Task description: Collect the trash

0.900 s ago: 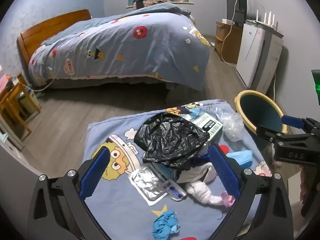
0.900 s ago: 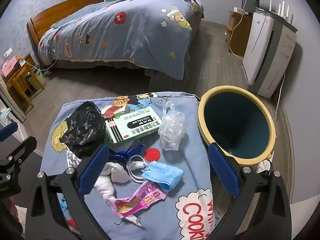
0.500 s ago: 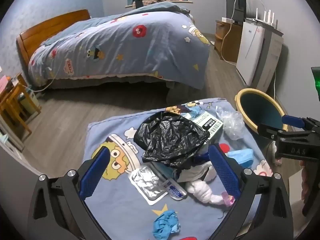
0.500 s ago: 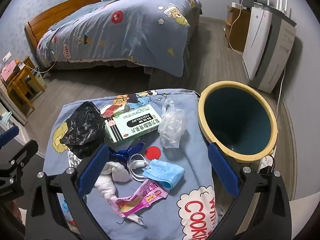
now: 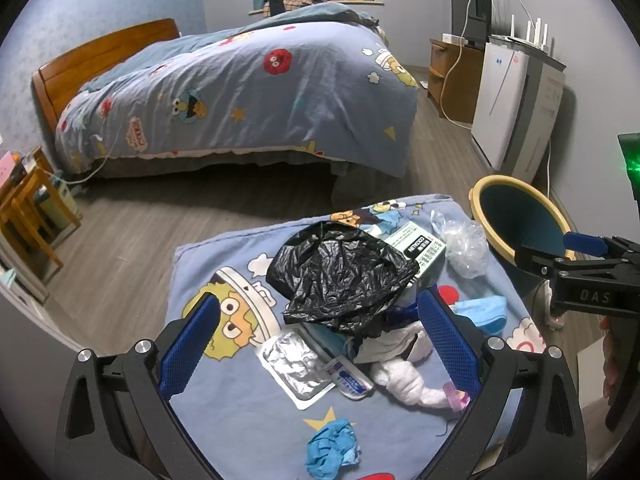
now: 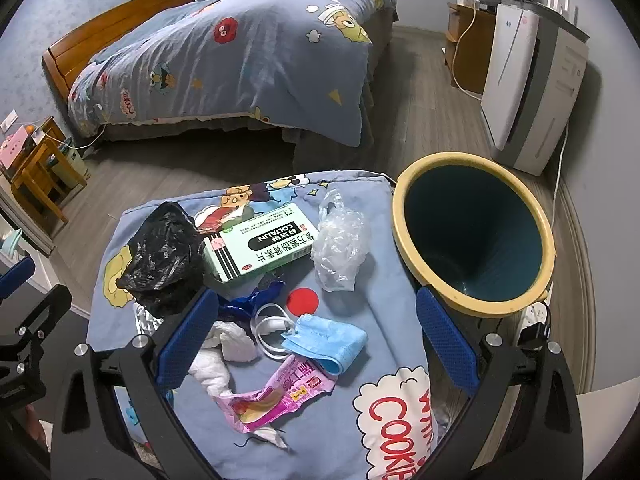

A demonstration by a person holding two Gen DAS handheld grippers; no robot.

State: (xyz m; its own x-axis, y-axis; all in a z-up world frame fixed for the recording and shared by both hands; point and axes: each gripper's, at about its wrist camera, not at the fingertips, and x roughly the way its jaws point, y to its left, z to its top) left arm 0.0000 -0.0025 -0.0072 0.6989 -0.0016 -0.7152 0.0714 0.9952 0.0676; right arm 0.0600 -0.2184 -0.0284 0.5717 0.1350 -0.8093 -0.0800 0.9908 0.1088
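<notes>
Trash lies on a blue cartoon-print cloth point(image 6: 384, 364): a crumpled black bag point(image 5: 340, 280) point(image 6: 160, 256), a green medicine box point(image 6: 260, 242), a clear plastic bag point(image 6: 340, 248), a blue face mask point(image 6: 326, 338), a pink wrapper point(image 6: 276, 398), white tissue point(image 6: 218, 354), a foil pack point(image 5: 294, 366) and a blue wad point(image 5: 332, 448). A yellow-rimmed bin point(image 6: 474, 234) stands right of the cloth. My left gripper point(image 5: 320, 344) hovers open above the black bag and foil pack. My right gripper point(image 6: 316, 340) hangs open over the mask and tissue. Neither holds anything.
A bed point(image 5: 240, 96) with a blue duvet fills the far side. A white appliance point(image 6: 532, 92) and a wooden cabinet point(image 5: 452, 80) stand along the right wall. A small wooden table point(image 5: 28, 208) is at the left. Bare wood floor point(image 5: 128, 232) lies between bed and cloth.
The right gripper has tilted and moved a little closer over the cloth, so the bin and trash look larger. The left view is nearly unchanged.
</notes>
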